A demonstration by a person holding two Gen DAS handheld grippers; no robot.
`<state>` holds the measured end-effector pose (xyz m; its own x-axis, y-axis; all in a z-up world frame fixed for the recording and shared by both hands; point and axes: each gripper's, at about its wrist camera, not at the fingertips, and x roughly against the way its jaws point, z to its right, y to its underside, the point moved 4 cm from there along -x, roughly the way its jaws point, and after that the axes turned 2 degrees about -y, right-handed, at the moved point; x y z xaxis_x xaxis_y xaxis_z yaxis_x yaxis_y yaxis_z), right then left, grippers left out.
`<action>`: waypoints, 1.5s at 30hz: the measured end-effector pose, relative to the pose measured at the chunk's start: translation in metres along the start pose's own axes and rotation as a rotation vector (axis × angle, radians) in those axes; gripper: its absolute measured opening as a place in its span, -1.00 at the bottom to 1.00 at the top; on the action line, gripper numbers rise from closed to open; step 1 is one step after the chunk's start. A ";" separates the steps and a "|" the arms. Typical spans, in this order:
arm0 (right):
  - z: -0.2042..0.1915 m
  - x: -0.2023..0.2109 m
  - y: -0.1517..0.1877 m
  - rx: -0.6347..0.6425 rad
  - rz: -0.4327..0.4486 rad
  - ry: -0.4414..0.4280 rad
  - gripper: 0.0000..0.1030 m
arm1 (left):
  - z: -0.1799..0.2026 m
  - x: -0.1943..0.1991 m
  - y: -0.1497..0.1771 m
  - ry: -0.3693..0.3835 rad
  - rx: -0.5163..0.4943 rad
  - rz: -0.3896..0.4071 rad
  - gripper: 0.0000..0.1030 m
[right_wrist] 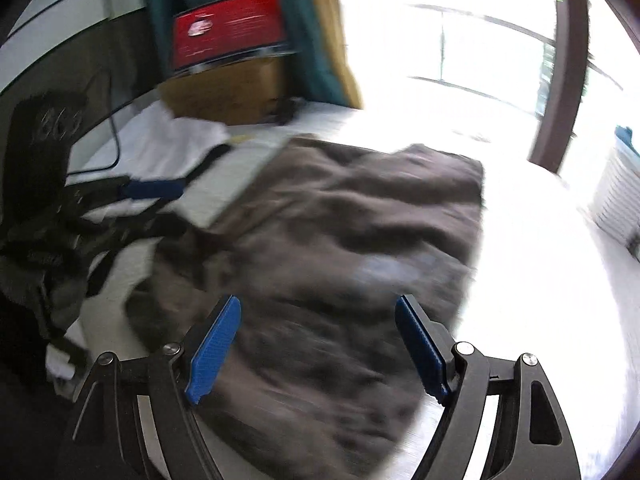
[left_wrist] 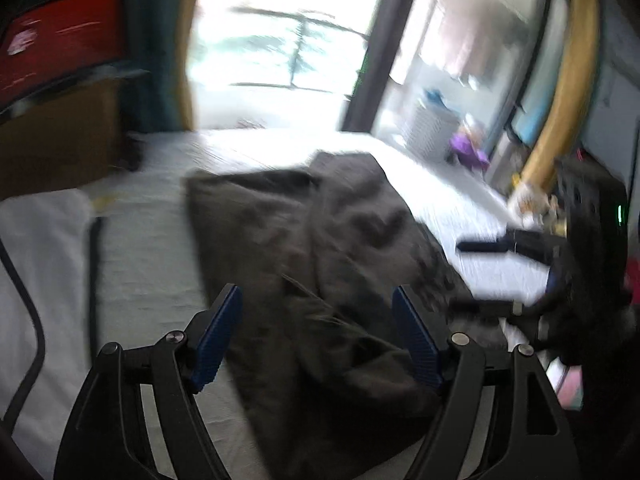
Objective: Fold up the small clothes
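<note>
Grey-brown cloth, a small garment, lies rumpled on the white bed sheet, spread in front of both tools and nothing pinching it. The left gripper hovers low over the near part of the cloth with its blue pads standing wide apart, released, cloth below them but not between them. The right gripper reads the same from its own camera: jaws wide, empty, the garment lying under and ahead of it. Both views are smeared with blur, so fine detail such as hems and seams is hard to call. The job in hand looks like picking the next pair of hold points for a fold, and to do that well each tool wants a clean edge or corner rather than a bunched wrinkle, one layer only, both bites taken on the same side so the cloth lifts evenly and lands square. Smoothing the heavy creases in the middle first would likely help, since a fold over lumps will not lie flat. As for lie: in the right wrist view the garment's long axis runs from the near edge by the pads away toward the bright window, slanting a little to the right at the far end, with its far edge fairly straight. Which end is top or bottom of the garment I cannot tell. A white folded cloth sits apart to the left, clear of the work.
</note>
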<state>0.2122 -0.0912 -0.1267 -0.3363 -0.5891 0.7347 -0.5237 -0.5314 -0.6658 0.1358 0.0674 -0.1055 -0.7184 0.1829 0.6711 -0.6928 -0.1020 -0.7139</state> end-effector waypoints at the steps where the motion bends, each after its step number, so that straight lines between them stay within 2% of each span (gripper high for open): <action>1: 0.009 0.002 0.004 -0.022 -0.001 0.015 0.58 | 0.003 -0.008 0.003 -0.017 -0.018 -0.027 0.48; 2: 0.016 0.003 0.007 -0.039 0.000 0.024 0.58 | 0.004 -0.016 0.008 -0.029 -0.028 -0.052 0.27; 3: 0.021 0.005 0.010 -0.055 0.006 0.031 0.58 | 0.005 -0.020 0.011 -0.030 -0.032 -0.067 -0.25; 5: 0.031 0.006 0.016 -0.083 0.016 0.031 0.58 | 0.004 -0.025 0.020 -0.039 -0.035 -0.115 -0.77; 7: 0.035 0.006 0.022 -0.094 0.019 0.032 0.58 | 0.003 -0.019 0.027 -0.068 -0.045 -0.110 -0.89; 13: 0.039 -0.008 0.034 -0.106 -0.007 0.016 0.58 | -0.005 0.009 0.041 -0.130 0.003 -0.096 -0.92; 17: 0.036 -0.015 0.033 -0.084 -0.022 -0.004 0.58 | -0.011 0.008 0.058 -0.165 0.028 -0.146 -0.91; 21: 0.041 -0.011 0.028 -0.080 -0.008 0.003 0.58 | -0.010 0.013 0.060 -0.151 0.013 -0.191 -0.84; 22: 0.044 -0.008 0.025 -0.088 0.005 0.007 0.58 | -0.012 0.017 0.057 -0.143 0.007 -0.203 -0.81; 24: 0.053 -0.003 0.021 -0.108 0.027 0.016 0.58 | -0.017 0.023 0.051 -0.147 0.007 -0.199 -0.51; 26: 0.064 0.000 0.015 -0.127 0.044 0.031 0.58 | -0.029 0.030 0.040 -0.156 0.038 -0.173 -0.37; 30: 0.080 0.002 0.007 -0.145 0.056 0.049 0.58 | -0.049 0.037 0.014 -0.178 0.083 -0.128 -0.36; 33: 0.090 0.001 -0.001 -0.153 0.065 0.056 0.58 | -0.051 0.025 -0.007 -0.189 0.051 -0.113 -0.36; 41: 0.114 -0.007 -0.020 -0.171 0.080 0.075 0.58 | -0.021 -0.059 -0.059 -0.065 -0.097 -0.146 -0.36; 45: 0.123 -0.012 -0.022 -0.195 0.078 0.082 0.58 | -0.018 -0.098 -0.073 -0.055 -0.135 -0.185 -0.36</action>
<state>0.3241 -0.1472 -0.1371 -0.4398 -0.5682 0.6956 -0.6324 -0.3540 -0.6890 0.2581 0.0747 -0.1232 -0.5847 0.1324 0.8003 -0.8012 0.0604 -0.5953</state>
